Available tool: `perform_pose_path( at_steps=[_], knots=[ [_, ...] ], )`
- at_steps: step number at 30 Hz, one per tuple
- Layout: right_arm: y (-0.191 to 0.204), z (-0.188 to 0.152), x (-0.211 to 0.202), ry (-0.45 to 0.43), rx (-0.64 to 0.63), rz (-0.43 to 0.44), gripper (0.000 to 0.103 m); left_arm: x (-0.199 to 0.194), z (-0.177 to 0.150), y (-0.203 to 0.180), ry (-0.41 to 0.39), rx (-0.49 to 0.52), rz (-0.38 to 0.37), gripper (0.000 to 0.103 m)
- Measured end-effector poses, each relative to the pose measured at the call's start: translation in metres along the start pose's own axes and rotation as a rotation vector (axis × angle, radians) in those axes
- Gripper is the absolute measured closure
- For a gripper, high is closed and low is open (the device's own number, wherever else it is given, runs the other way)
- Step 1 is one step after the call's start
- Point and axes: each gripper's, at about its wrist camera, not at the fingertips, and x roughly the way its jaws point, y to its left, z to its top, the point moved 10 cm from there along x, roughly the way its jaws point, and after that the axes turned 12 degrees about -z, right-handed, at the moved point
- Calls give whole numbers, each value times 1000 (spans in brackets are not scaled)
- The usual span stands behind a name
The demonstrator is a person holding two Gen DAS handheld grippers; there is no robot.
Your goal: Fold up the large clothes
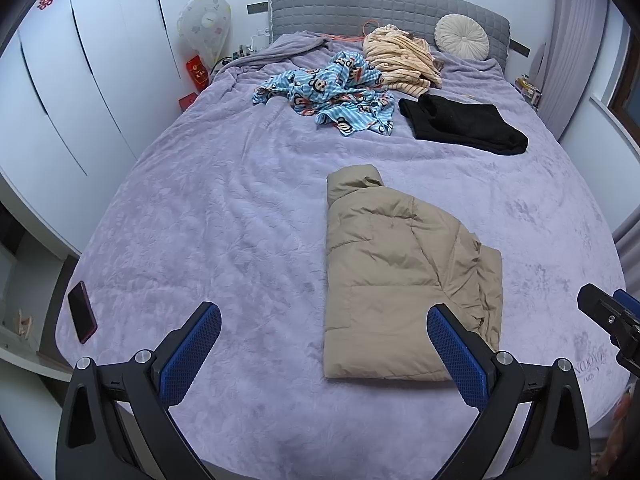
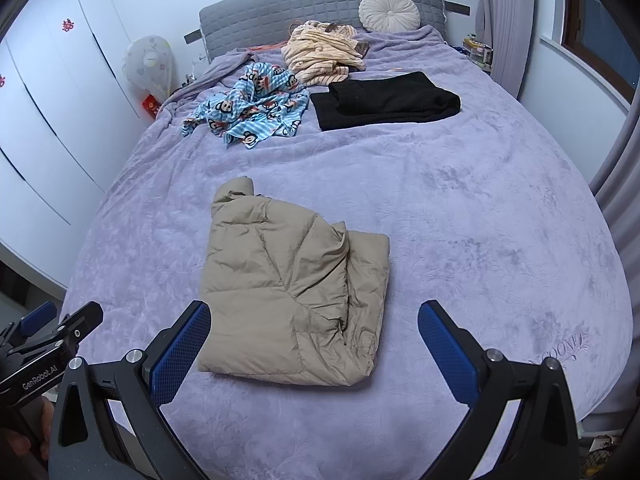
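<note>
While both tools hang above the foot of the bed, the left gripper (image 1: 324, 344) stands released, its blue-padded jaws spread wide and holding nothing; the right gripper (image 2: 314, 338) likewise stands released and empty. Item one: a tan puffer jacket (image 2: 292, 292), folded into a compact block, collar end toward the headboard, lying flat on the lilac bedspread (image 2: 460, 220) near the foot edge, touching neither tool. Its left long edge is straight; its right edge is doubled over and rumpled. Open bedspread surrounds the jacket on all sides, with the widest bare stretch to its right in the right wrist view and to its left in the left wrist view. Item two: a black folded garment (image 2: 384, 100), flat, well apart from the jacket toward the headboard. Item three: a blue cartoon-monkey print cloth (image 2: 248, 108), crumpled, just beside the black garment. Item four: a cream striped garment (image 2: 320, 56), heaped near the grey quilted headboard (image 2: 280, 12). Item five: a round pleated cushion (image 2: 388, 12), leaning on the headboard. Item six: a dark phone (image 1: 82, 312), lying at the bedspread's left edge. White wardrobe doors (image 1: 80, 80) run close along the left side of the bed.
</note>
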Motion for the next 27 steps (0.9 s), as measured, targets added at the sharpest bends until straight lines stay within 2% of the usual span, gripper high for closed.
perform_pose_path(
  at_steps=[27],
  knots=[
    [1,0,-1,-2,0,-3,0,-4,-4,5,-10,-4,12,0]
  ],
)
